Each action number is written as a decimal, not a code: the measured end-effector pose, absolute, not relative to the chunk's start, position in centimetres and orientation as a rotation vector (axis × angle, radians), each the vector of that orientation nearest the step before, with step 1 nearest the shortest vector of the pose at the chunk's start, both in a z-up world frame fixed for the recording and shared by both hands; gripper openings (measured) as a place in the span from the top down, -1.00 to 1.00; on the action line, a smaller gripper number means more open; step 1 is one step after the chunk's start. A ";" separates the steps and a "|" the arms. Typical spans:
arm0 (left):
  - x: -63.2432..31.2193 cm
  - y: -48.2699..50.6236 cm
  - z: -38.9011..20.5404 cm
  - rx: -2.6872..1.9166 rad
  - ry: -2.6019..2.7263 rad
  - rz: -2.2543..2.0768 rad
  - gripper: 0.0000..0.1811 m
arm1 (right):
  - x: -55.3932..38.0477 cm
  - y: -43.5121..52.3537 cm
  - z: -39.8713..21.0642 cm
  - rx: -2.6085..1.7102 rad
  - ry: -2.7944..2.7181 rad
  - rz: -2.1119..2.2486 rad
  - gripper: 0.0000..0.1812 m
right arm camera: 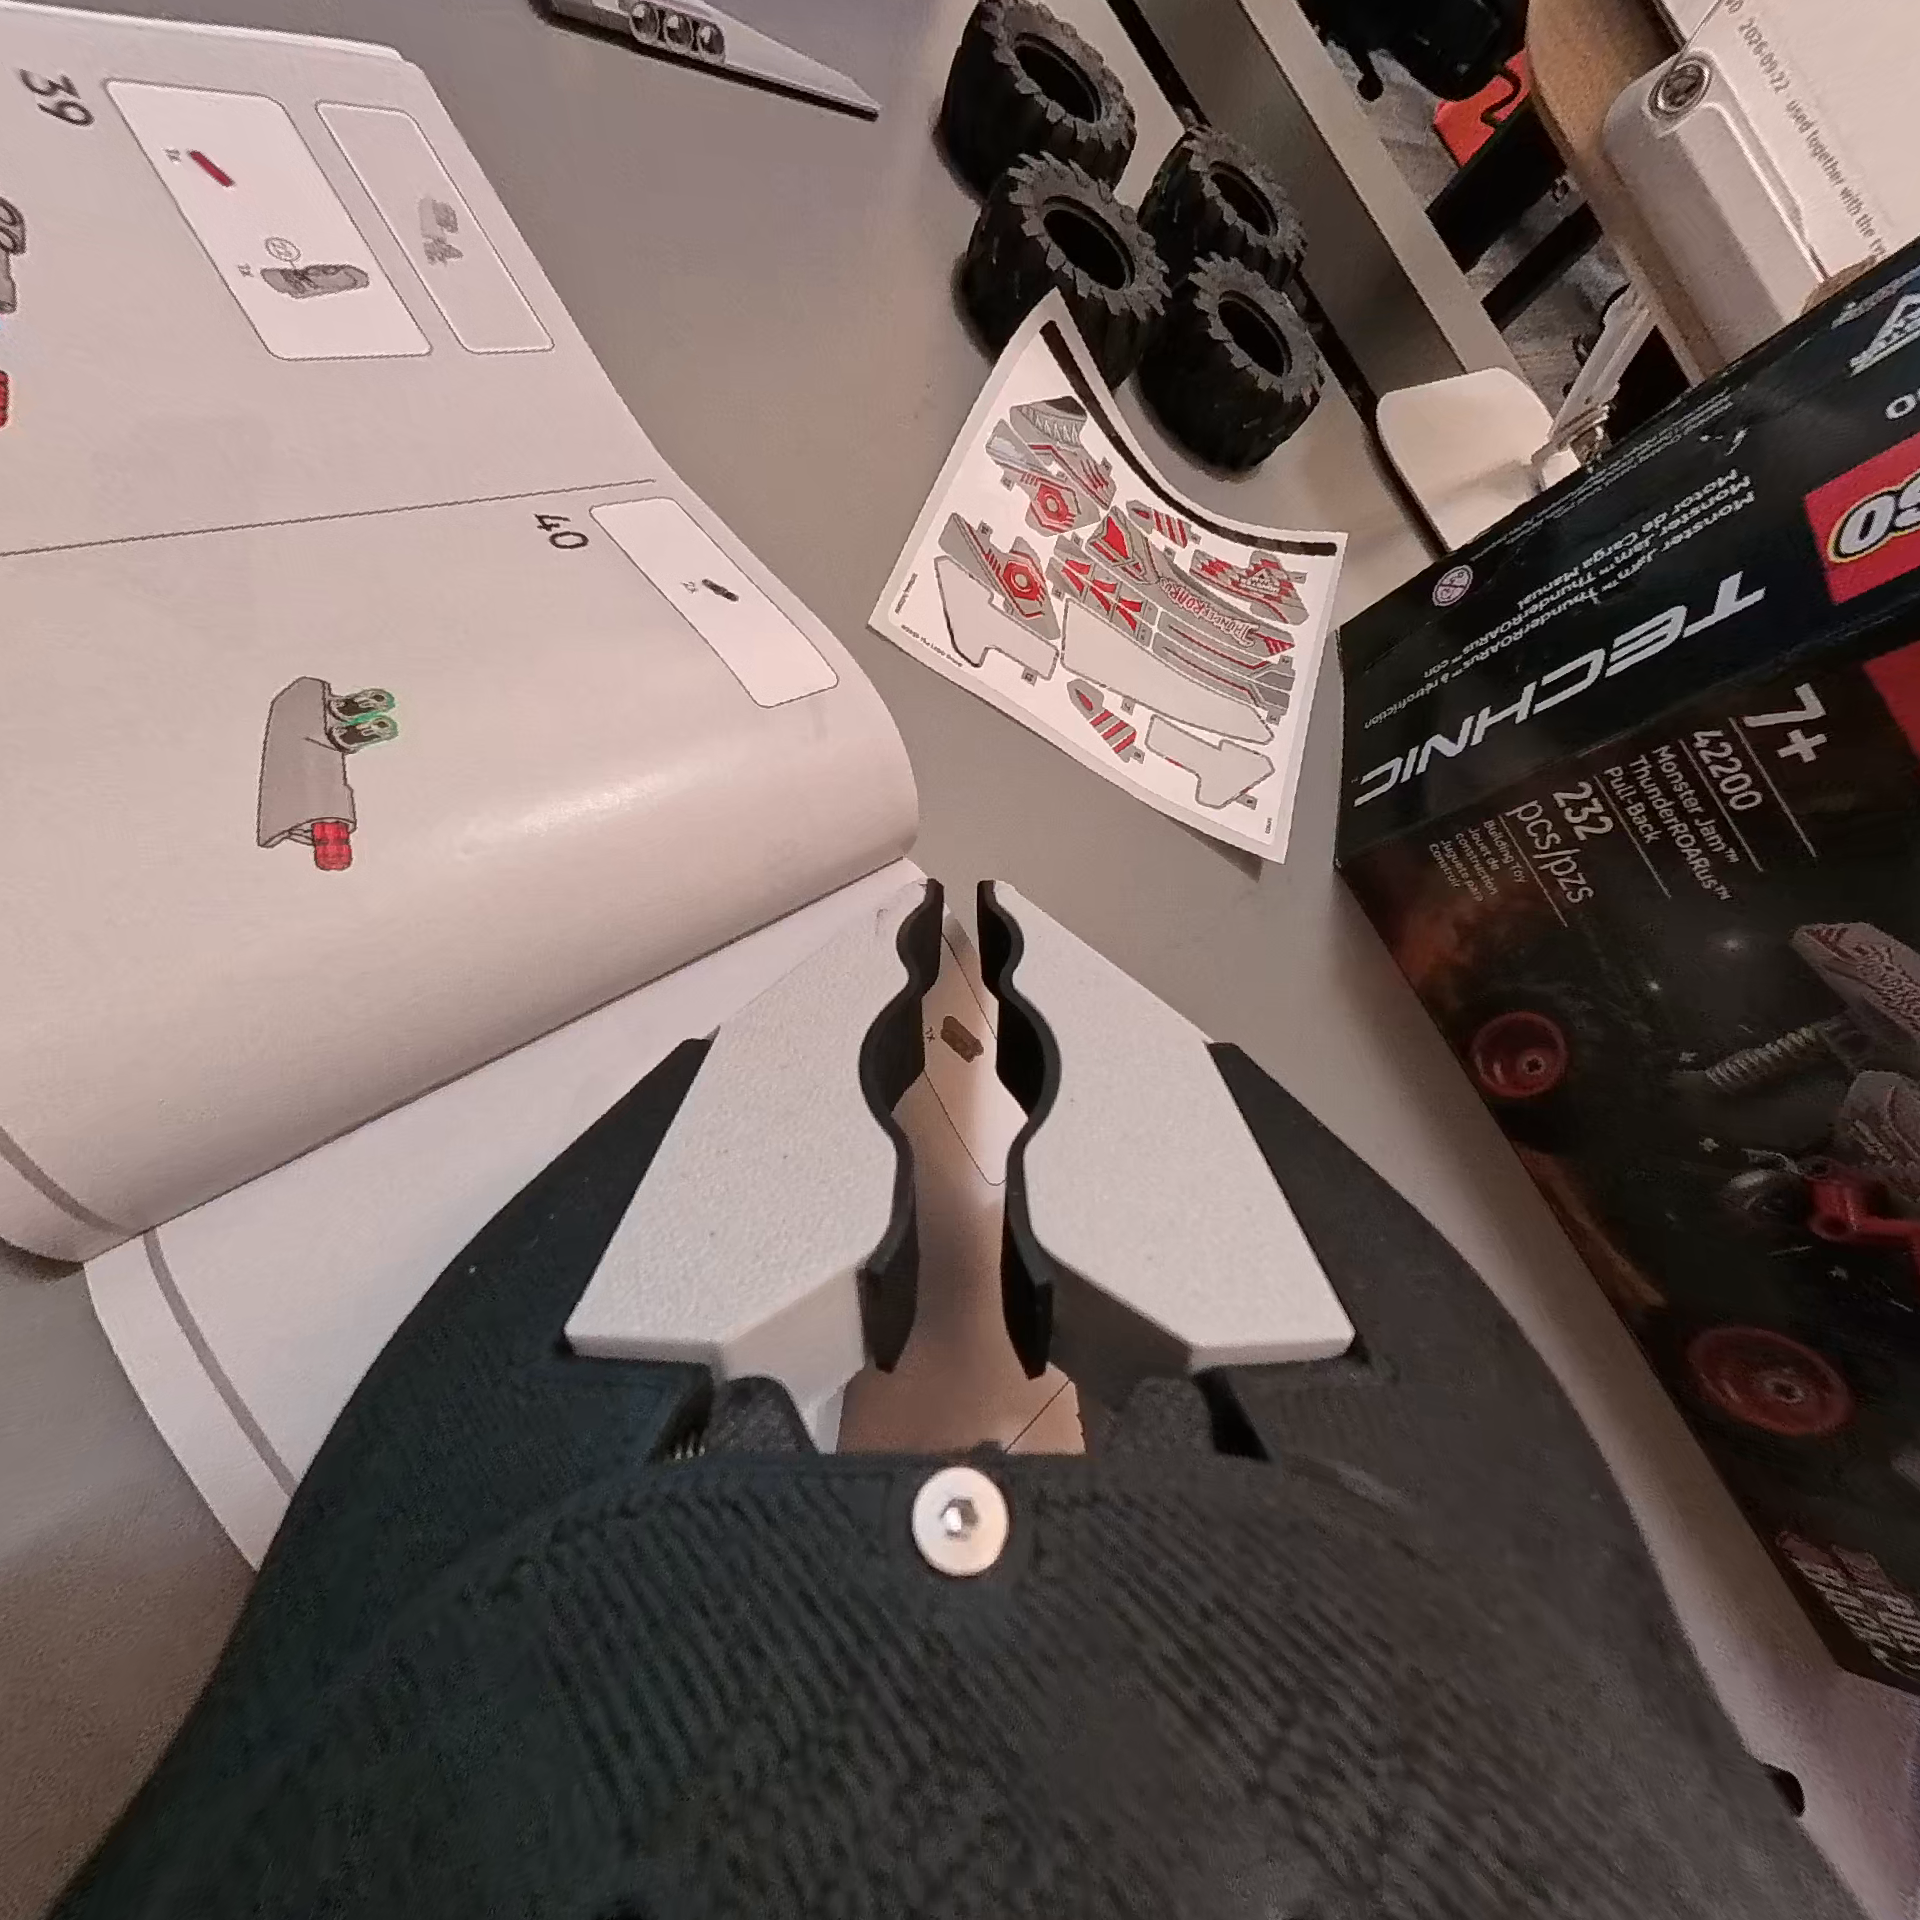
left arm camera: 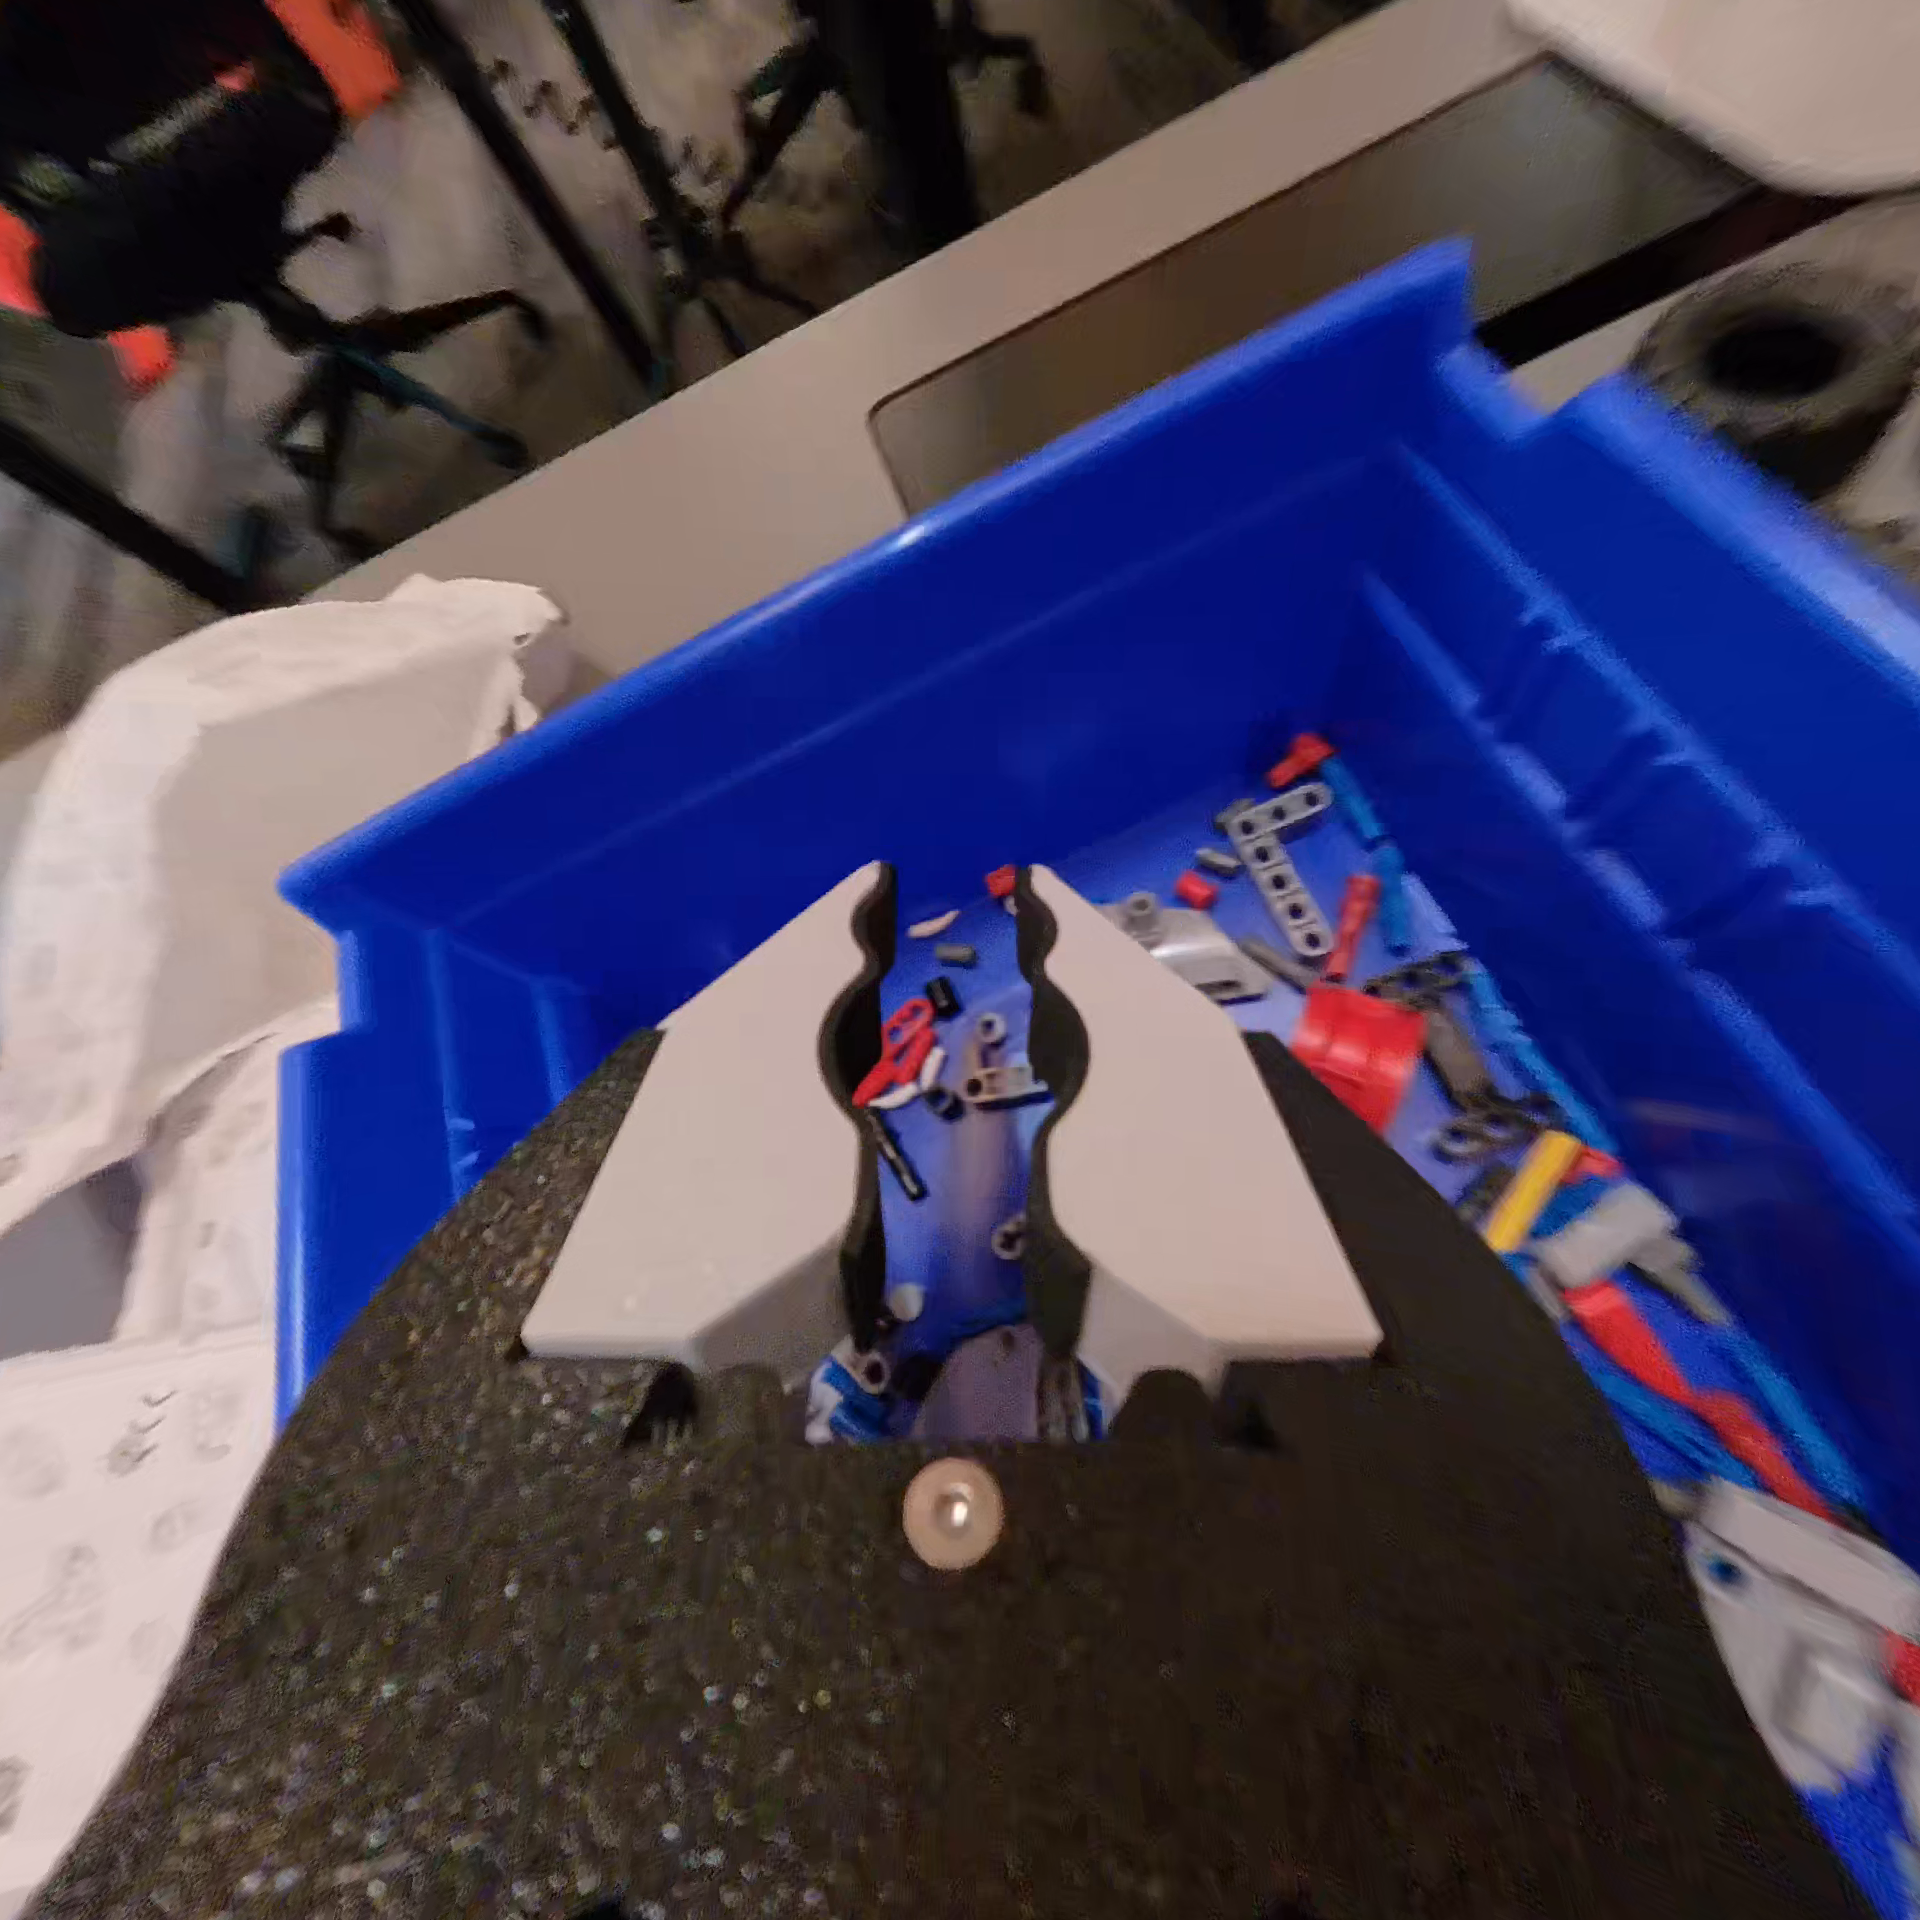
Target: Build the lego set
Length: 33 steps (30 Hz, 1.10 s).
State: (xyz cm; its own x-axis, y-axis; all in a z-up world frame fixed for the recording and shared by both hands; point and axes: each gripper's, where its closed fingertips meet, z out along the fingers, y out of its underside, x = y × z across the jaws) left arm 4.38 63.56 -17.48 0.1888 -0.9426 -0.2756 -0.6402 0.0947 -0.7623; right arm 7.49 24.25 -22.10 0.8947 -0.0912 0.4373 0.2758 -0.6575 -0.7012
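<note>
Left gripper (left arm camera: pixel 956 883) parted, empty, over blue bin (left arm camera: pixel 1039 665) of loose pieces, grey beam (left arm camera: pixel 1280 868) lengthwise away; right gripper (right arm camera: pixel 961 894) narrowly parted, empty, above instruction booklet (right arm camera: pixel 436 644).

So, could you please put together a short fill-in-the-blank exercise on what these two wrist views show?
1. The loose lego pieces lie inside a bin whose colour is ____.
2. The number of black tyres standing on the table is ____.
3. The sticker sheet lies between the open instruction booklet and the set's ____.
4. The left gripper and the right gripper each hold ____; their jaws stand slightly apart.

Missing words: blue; four; box; nothing
</note>
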 end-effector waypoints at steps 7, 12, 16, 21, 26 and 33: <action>4.0 63.2 -21.9 -1.527 1.771 -0.167 0.98 | 7.5 24.3 -22.1 -2.222 -0.131 -0.561 0.95; 3.2 60.4 -21.9 -1.490 1.962 -0.303 1.00 | 7.5 24.3 -22.1 -2.222 -0.133 -0.563 0.95; 3.3 60.9 -20.5 -1.533 1.870 -0.385 0.98 | 7.5 24.3 -22.1 -2.222 -0.134 -0.563 0.95; 4.5 63.5 -21.0 -1.590 1.680 -0.281 0.78 | 7.5 24.3 -22.1 -2.222 -0.135 -0.564 0.96; 4.7 61.4 -22.0 -1.469 1.838 -0.290 1.00 | 7.5 24.3 -22.1 -2.222 -0.135 -0.564 0.96; 0.5 59.1 -21.6 -1.516 2.123 -0.314 0.97 | 7.5 24.3 -22.1 -2.221 -0.138 -0.568 0.96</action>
